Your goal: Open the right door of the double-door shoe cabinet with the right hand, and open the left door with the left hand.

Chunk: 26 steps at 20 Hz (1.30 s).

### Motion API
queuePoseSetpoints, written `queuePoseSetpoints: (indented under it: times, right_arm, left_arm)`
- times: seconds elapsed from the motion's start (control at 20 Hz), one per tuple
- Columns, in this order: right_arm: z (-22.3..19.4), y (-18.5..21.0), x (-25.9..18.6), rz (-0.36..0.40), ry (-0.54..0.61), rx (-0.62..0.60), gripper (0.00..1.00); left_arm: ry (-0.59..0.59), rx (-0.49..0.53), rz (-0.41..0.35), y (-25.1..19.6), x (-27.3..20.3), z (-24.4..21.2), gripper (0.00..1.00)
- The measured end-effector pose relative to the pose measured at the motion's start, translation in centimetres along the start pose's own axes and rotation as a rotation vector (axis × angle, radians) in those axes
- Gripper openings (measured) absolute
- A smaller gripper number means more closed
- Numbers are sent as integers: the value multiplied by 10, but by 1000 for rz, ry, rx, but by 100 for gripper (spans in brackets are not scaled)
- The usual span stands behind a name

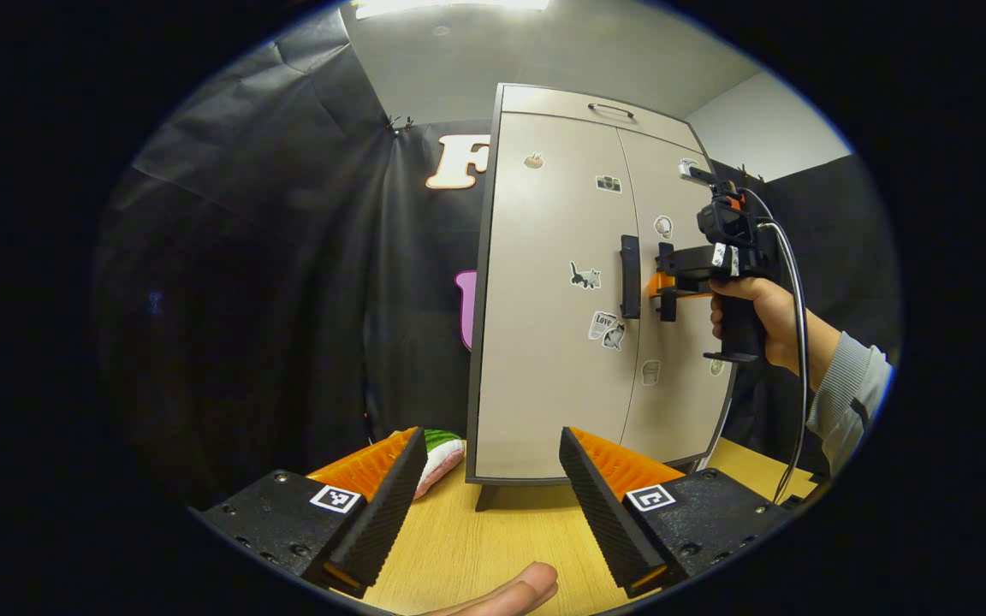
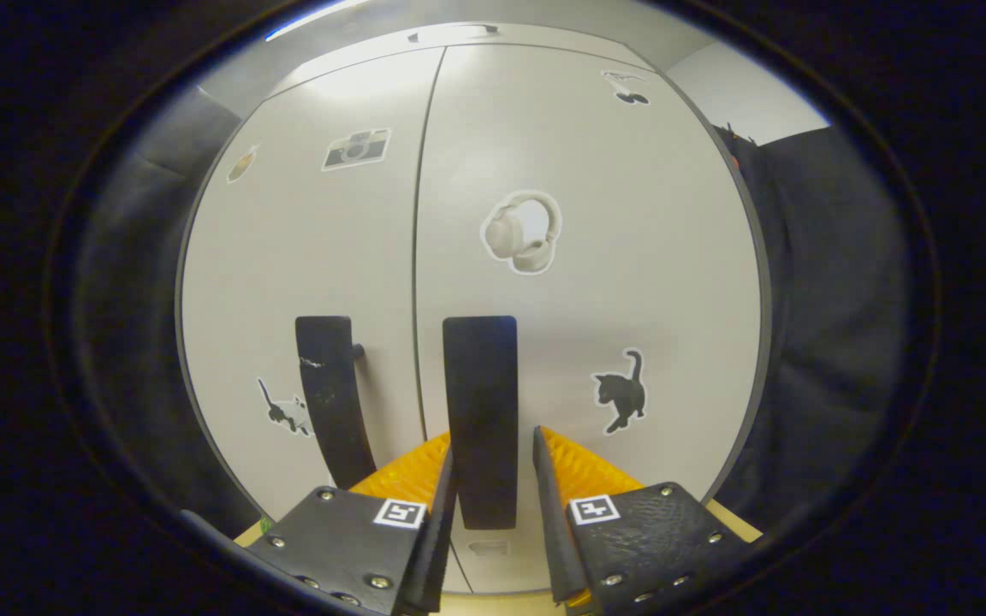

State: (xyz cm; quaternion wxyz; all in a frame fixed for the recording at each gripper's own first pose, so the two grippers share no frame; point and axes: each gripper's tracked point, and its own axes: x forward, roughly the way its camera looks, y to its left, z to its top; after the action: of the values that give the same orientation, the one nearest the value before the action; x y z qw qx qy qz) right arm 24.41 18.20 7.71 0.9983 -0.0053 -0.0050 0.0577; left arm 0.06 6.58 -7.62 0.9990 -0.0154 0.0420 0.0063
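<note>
Straddling the right door handle (image 2: 480, 411), the right hand-held gripper (image 2: 490, 505) has one finger on each side of that upright black bar; whether both pads already press on it cannot be told, since a thin gap seems to remain on the right side. The handle's long axis runs vertically, directly ahead of the fingers, so a pull toward the person should swing the right door (image 2: 587, 282) outward on its far-edge hinges. The left door handle (image 1: 630, 275) sits just beside it across the centre seam. The left hand-held gripper (image 1: 493, 505) hangs well back over the table (image 1: 476, 547), fingers spread wide, holding nothing, with the left door (image 1: 544, 299) ahead and slightly right. Both doors of the shoe cabinet (image 1: 583, 107) are closed, hiding its contents.
</note>
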Motion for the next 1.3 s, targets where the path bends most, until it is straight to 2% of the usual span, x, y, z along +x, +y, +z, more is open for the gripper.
queuePoseSetpoints:
  times: [0.05,0.1,0.15,0.2,0.4,0.6,1.3]
  right_arm:
    - [-2,2,4,2,0,-19,41]
    - [0,3,-2,0,-6,-46,26]
    - [-1,2,-6,7,4,-36,26]
    - [-1,3,-5,24,14,-29,14]
    - [2,2,-20,108,15,-12,14]
    - [3,-1,-31,172,22,-2,14]
    - [9,-27,-68,276,9,17,14]
  left_arm:
    - [4,-3,2,-1,0,0,97]
    - [8,-3,5,-2,1,0,97]
    - [10,-1,11,-4,0,2,97]
    - [9,6,20,-5,0,4,97]
    - [11,7,42,-16,-2,9,97]
    - [14,18,26,-39,-7,13,97]
    - [-11,36,-22,-78,-26,28,96]
